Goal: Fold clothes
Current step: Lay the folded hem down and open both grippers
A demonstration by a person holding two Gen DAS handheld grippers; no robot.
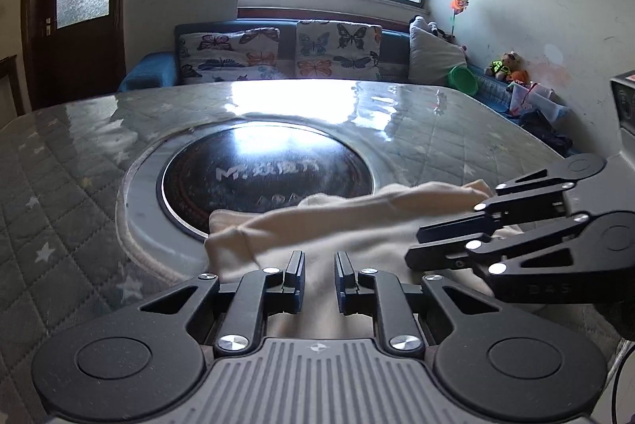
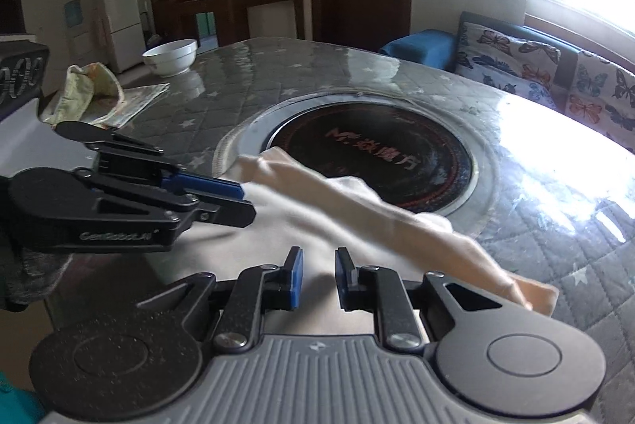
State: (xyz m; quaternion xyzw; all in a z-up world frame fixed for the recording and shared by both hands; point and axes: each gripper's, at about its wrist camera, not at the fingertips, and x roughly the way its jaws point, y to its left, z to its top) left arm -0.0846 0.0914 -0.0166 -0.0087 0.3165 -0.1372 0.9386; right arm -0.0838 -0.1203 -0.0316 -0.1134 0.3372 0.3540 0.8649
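A cream garment (image 1: 337, 217) lies bunched on the near side of the table, with a rolled fold running across it and one end over the round black hob (image 1: 266, 174). My left gripper (image 1: 319, 273) has its jaws nearly together, pinching the near edge of the garment. From the right comes my right gripper (image 1: 414, 245), pinched on the same edge. In the right wrist view the garment (image 2: 357, 210) stretches from my right gripper (image 2: 318, 273) up to the fold. There my left gripper (image 2: 246, 204) clamps the cloth from the left, beside the hob (image 2: 369, 162).
The table (image 1: 71, 186) has a grey quilted star cover under glossy clear film. A white bowl (image 2: 170, 57) and a folded patterned cloth (image 2: 89, 94) sit at its far left corner. A blue sofa with butterfly cushions (image 1: 278, 51) stands behind the table, under the window.
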